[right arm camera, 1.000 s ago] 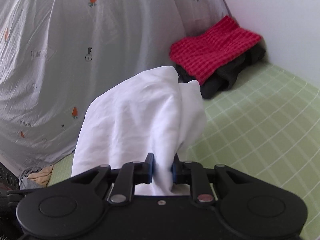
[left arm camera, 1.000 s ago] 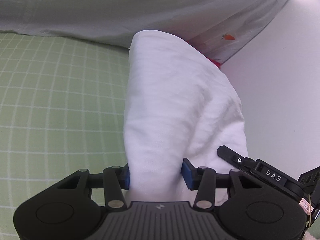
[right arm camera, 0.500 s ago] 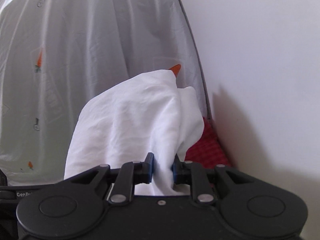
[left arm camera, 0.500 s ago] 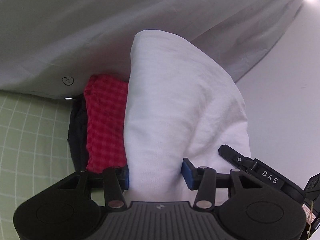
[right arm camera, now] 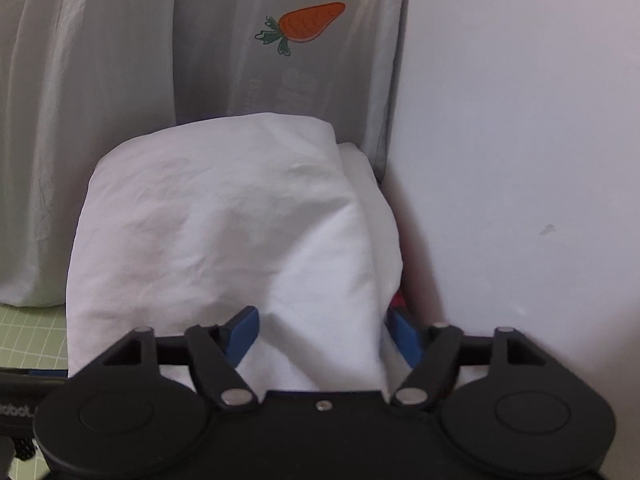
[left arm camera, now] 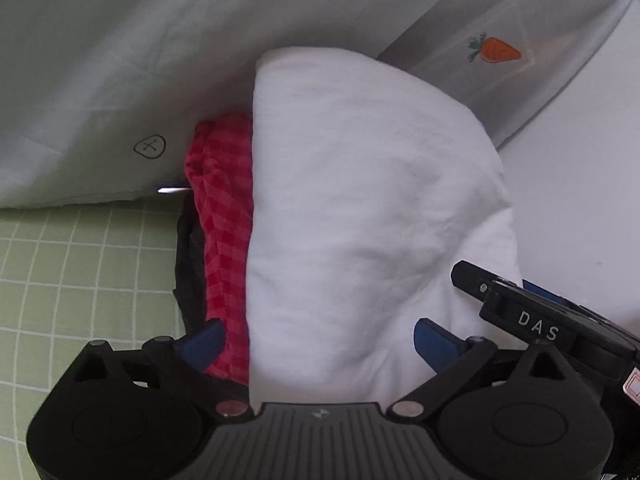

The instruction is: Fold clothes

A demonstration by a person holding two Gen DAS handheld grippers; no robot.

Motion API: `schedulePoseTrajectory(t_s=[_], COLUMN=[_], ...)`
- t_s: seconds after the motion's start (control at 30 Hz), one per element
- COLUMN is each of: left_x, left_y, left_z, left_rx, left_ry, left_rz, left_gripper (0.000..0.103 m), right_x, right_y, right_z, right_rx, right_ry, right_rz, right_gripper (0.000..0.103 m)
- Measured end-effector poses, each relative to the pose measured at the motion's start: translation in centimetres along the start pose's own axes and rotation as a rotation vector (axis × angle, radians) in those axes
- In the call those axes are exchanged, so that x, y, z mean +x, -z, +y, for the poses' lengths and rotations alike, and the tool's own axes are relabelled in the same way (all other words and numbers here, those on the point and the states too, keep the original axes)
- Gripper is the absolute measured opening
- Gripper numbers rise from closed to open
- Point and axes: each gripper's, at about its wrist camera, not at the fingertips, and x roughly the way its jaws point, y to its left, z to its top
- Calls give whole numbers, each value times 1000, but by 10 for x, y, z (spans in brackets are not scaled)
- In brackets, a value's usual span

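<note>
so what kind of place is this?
Likely a bedroom, on a bed: green checked sheet, carrot-print netting draped by a plain wall, and a pile of folded clothes in the corner.

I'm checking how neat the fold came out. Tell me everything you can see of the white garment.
The white garment is a plain, softly creased, cotton-like bundle with rounded edges. It lies on a red checked cloth over something dark, in the corner by the wall and a carrot-print fabric. Both the left hand-held gripper and right hand-held gripper are opening around it, pads clear.
</note>
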Motion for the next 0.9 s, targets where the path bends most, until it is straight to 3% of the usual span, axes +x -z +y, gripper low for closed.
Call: schedulePoseTrajectory(t_s=[0.13, 0.27, 0.4, 0.53, 0.73, 0.9], left_x=[-48, -96, -137, -178, -221, -248], left_y=[17, 35, 58, 88, 125, 160], left_z=[-1, -5, -16, -23, -27, -24], left_rx=[79, 140, 156, 170, 271, 283], left_ry=[-22, -72, -127, -104, -116, -118], left_rz=[-79, -160, -206, -250, -225, -186], left_gripper=[103, 103, 103, 103, 103, 103], right_x=[-47, -108, -169, -219, -267, -295], right_y=[9, 26, 52, 88, 144, 176], right_z=[6, 13, 15, 18, 11, 10], right_rx=[29, 83, 108, 106, 128, 149], right_ry=[-4, -18, -14, 1, 23, 18], right_rz=[-66, -114, -109, -97, -18, 10], right_gripper=[90, 93, 95, 103, 103, 103])
